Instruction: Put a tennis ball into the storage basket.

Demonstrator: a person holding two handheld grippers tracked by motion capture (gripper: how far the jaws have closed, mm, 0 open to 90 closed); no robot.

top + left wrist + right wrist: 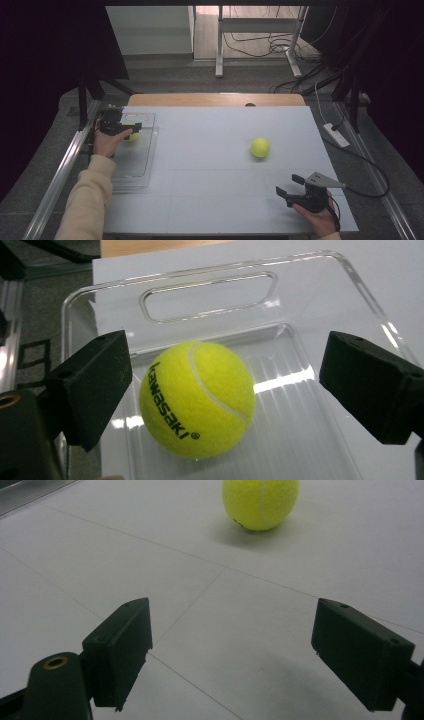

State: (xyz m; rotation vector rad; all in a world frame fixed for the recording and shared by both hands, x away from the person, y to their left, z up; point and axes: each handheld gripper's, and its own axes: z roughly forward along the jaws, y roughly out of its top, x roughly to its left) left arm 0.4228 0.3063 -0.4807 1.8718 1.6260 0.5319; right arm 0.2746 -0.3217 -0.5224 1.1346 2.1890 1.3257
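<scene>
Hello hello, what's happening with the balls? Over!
Both grippers open, left gripper and right gripper. One tennis ball in clear tray. Second ball on table, path clear.

In the high view the left gripper (131,129) covers most of the tennis ball in the tray (132,136). In the right gripper view, the second tennis ball (260,502) at twelve o'clock is cut by the top edge.

ball (197,399): fuzzy felt | tray (310,285): clear glossy plastic | table (210,145): matt white
</scene>
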